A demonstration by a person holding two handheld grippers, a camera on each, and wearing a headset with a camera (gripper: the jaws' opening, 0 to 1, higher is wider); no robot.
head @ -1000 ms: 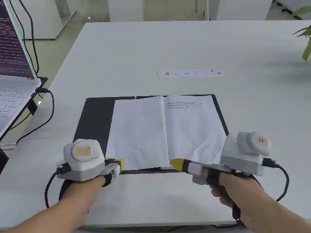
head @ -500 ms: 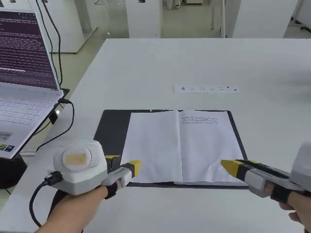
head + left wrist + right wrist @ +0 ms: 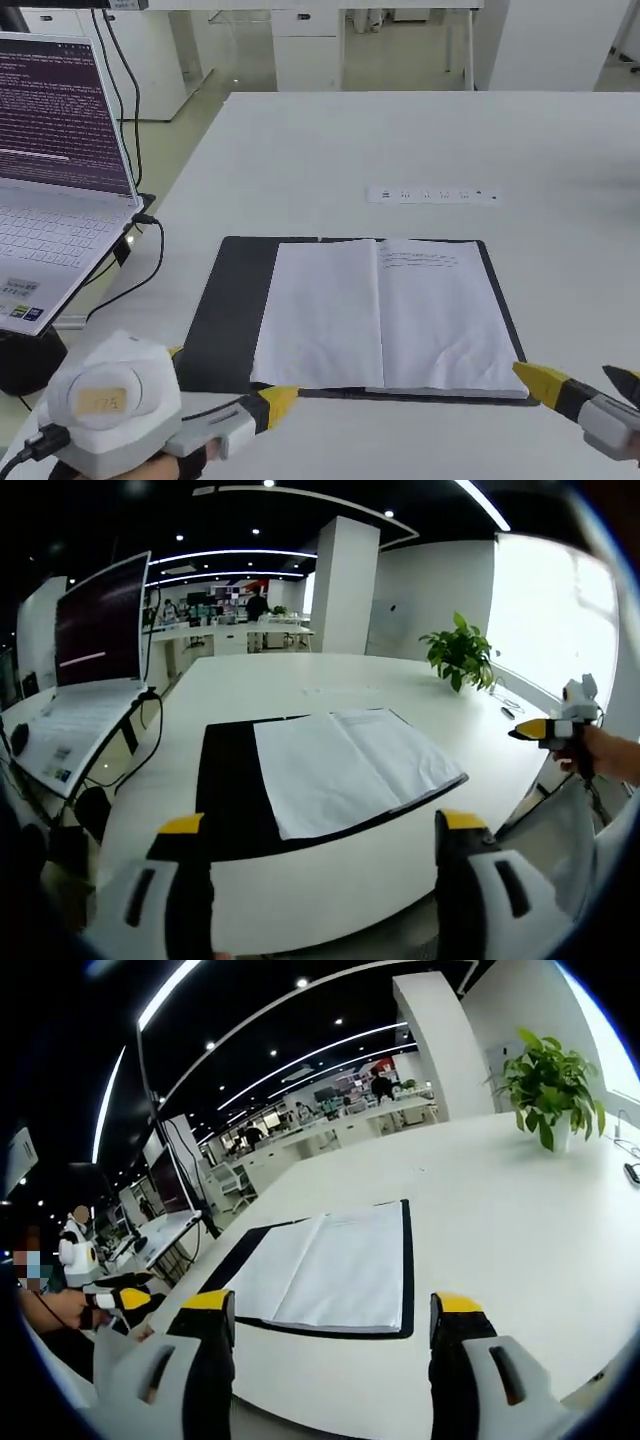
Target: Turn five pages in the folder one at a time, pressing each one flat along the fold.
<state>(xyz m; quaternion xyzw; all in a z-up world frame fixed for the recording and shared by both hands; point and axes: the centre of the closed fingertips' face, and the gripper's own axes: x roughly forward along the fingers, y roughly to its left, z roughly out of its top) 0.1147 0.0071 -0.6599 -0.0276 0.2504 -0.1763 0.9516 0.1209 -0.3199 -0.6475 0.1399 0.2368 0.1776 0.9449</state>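
Observation:
The folder (image 3: pixel 231 318) lies open and flat on the white table, a black cover with white pages (image 3: pixel 380 315) spread left and right of the fold. My left gripper (image 3: pixel 228 378) hovers off its near left corner, open and holding nothing. Off the near right corner my right gripper (image 3: pixel 580 382) is open too. In the left gripper view the folder (image 3: pixel 230 780) lies ahead of the wide-apart jaws of the left gripper (image 3: pixel 320 825), with the right gripper (image 3: pixel 545 730) off to the right. The right gripper view has the folder (image 3: pixel 405 1260) beyond the spread jaws of the right gripper (image 3: pixel 330 1302).
An open laptop (image 3: pixel 50 180) with cables (image 3: pixel 135 270) stands at the table's left edge. A white power strip (image 3: pixel 430 194) lies beyond the folder. A potted plant (image 3: pixel 545 1085) stands further off on the table. White cabinets line the back.
The head camera has tilted up. Both grippers have drawn back from the folder's near edge and spread apart, left one to the lower left, right one to the far right.

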